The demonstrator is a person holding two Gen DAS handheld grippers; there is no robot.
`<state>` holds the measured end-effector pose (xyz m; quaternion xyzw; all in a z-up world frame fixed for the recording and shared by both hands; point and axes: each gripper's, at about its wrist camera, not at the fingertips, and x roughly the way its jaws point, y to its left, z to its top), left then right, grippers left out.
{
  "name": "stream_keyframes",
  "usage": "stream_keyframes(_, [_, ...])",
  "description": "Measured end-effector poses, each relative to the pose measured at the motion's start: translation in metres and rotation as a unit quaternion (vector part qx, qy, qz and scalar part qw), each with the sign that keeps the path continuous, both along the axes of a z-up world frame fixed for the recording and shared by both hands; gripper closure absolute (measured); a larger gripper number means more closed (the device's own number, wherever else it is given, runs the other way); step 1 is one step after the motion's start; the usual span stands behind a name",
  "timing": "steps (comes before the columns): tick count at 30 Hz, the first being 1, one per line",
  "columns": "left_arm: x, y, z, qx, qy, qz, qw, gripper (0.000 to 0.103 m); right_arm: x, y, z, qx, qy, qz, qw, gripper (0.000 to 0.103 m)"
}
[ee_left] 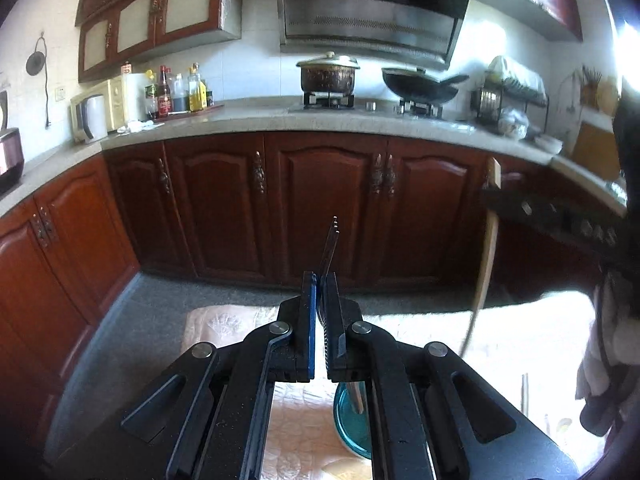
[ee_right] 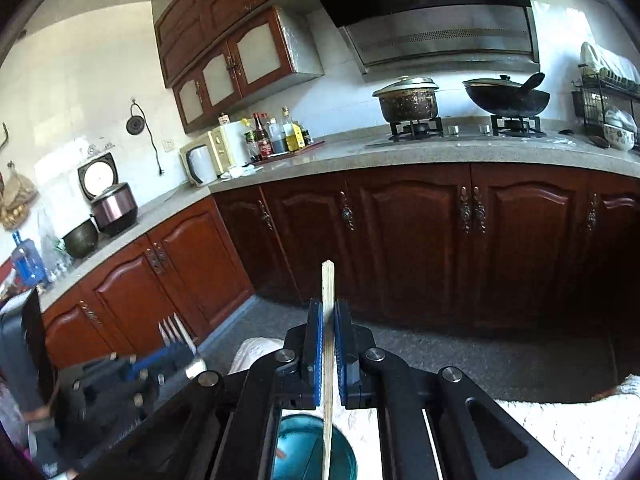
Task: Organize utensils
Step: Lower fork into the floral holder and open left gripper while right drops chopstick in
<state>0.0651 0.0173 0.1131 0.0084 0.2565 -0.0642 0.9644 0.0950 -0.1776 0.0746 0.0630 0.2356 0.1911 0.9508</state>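
**Both Grippers Loaded Above the Teal Container**

The left gripper (ee_left: 320, 280) has its fingers clamped on a metal fork (ee_left: 330, 246), tines pointing up and away. The right gripper (ee_right: 328, 308) has its fingers closed on a wooden chopstick (ee_right: 328, 284), held upright. Directly below both sits a teal container (ee_right: 296, 446) on a pale patterned cloth (ee_left: 224, 320). Beyond stand dark wooden cabinets (ee_left: 324, 200) under the counter (ee_left: 248, 120), which carries a lidded pot (ee_left: 328, 74) and a wok (ee_left: 420, 84).
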Motion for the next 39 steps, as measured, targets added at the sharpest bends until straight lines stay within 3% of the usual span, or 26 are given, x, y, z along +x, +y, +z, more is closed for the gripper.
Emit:
stream_keyframes(4, [0.007,-0.009,-0.023,0.013,0.018,-0.006,0.9997,0.101,0.009,0.006,-0.016,-0.014,-0.005,-0.007,1.000,0.098])
stream_keyframes(14, [0.015,-0.019,-0.054,0.007,0.057,-0.016,0.9982,0.101,0.011,0.003,-0.079,-0.015,0.079,0.016,0.997,0.098])
stream_keyframes(20, [0.021,-0.018,-0.063,-0.011,0.086,-0.007,0.9962,0.101,0.013,-0.001,-0.092,-0.009,0.102,0.022,0.995,0.098])
stream_keyframes(21, [0.022,-0.017,-0.065,-0.017,0.094,-0.006,0.9954,0.101,0.013,-0.004,-0.093,-0.006,0.109,0.021,0.994,0.097])
stream_keyframes(24, [0.022,-0.012,-0.066,-0.031,0.100,0.004,0.9945,0.101,0.011,-0.009,-0.095,-0.001,0.119,0.016,0.993,0.078])
stream_keyframes(28, [0.020,-0.009,-0.063,-0.043,0.107,0.008,0.9933,0.099,0.002,-0.018,-0.095,0.002,0.125,0.012,0.992,0.077])
stream_keyframes(31, [0.013,-0.009,-0.059,-0.047,0.106,0.003,0.9932,0.090,-0.009,-0.023,-0.095,0.003,0.129,0.011,0.992,0.076])
stream_keyframes(35, [0.001,-0.007,-0.049,-0.052,0.096,-0.001,0.9941,0.071,-0.028,-0.028,-0.092,0.001,0.127,0.009,0.992,0.074])
stream_keyframes(39, [-0.016,-0.008,-0.041,-0.049,0.088,-0.004,0.9949,0.067,-0.050,-0.034,-0.094,0.000,0.128,-0.002,0.992,0.070])
